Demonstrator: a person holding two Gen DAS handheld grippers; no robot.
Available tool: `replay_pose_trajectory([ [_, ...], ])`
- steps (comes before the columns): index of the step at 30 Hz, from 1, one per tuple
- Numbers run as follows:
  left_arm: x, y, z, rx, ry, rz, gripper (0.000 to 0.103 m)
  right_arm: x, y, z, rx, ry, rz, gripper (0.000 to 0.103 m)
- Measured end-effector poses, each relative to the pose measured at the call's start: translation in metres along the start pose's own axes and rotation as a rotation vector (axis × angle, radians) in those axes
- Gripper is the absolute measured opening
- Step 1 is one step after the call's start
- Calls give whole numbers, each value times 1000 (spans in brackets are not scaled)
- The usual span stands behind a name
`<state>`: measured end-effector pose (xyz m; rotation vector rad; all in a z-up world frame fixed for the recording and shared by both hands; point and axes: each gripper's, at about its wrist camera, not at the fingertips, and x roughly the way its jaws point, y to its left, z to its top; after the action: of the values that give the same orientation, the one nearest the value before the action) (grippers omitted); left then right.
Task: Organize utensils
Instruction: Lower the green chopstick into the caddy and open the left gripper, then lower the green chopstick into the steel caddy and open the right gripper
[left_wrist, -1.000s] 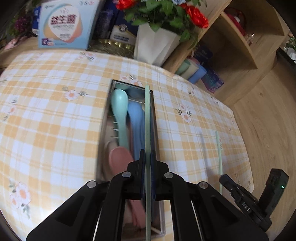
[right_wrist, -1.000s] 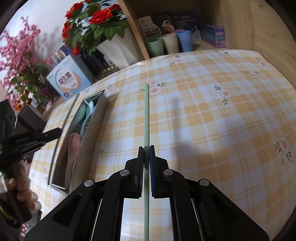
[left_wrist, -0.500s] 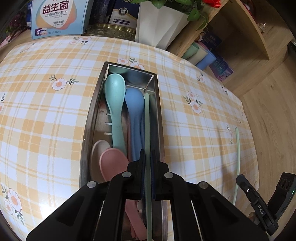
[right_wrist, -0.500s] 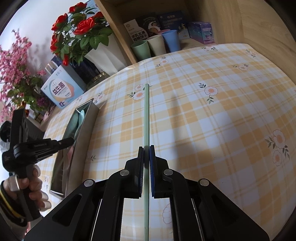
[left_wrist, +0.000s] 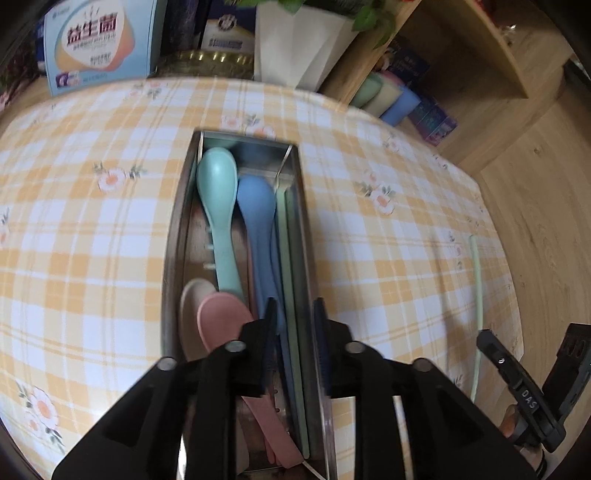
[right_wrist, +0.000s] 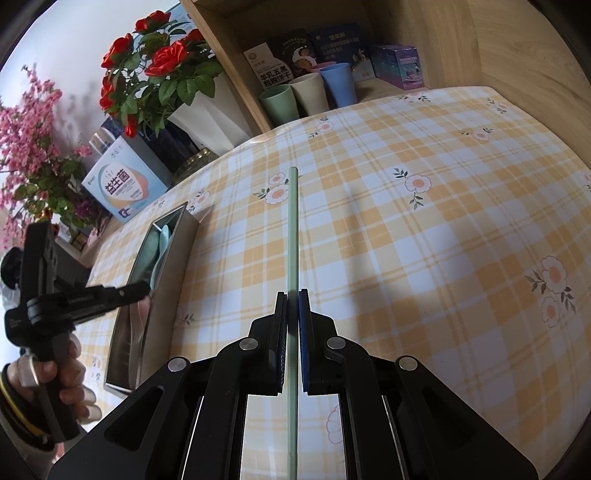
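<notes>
The surface (right_wrist: 424, 258), under a yellow checked cloth with flowers, fills both views. On its left part lies a long steel tray (left_wrist: 177, 236), running near to far. Behind the surface stand a white vase of red roses (right_wrist: 207, 110), a light blue box (left_wrist: 99, 40) and a wooden shelf (right_wrist: 461, 40) with three cups (right_wrist: 306, 94).

In the tray lie a teal spoon (left_wrist: 218, 192) with its bowl at the far end, a blue spoon (left_wrist: 258, 206) just right of it, a pink spoon (left_wrist: 221, 317) and a beige one (left_wrist: 190, 306) with bowls at the near end, and a pale green chopstick (left_wrist: 286, 266) along the right wall.

The left tool (left_wrist: 293, 314) hangs over the tray's near end; its jaws have just been opening and stand apart, the chopstick lying loose between them. A hand (right_wrist: 55, 376) holds its grip.

The right tool (right_wrist: 293, 299) is clamped on a second green chopstick (right_wrist: 293, 229), held above the surface well right of the tray and pointing far.
</notes>
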<state>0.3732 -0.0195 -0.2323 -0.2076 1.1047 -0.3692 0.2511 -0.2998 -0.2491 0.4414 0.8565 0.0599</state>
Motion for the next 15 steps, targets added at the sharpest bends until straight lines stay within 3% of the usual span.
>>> replay_pose_trajectory([
  [5, -26, -10, 2, 78, -72, 49, 26, -3, 2, 0, 0, 1, 6, 6],
  [8, -43, -17, 0, 128, -118, 80, 35, -7, 4, 2, -2, -9, 7, 6],
  [15, -79, -33, -2, 185, -222, 122, 67, -17, 14, 10, -9, -31, 19, 6],
])
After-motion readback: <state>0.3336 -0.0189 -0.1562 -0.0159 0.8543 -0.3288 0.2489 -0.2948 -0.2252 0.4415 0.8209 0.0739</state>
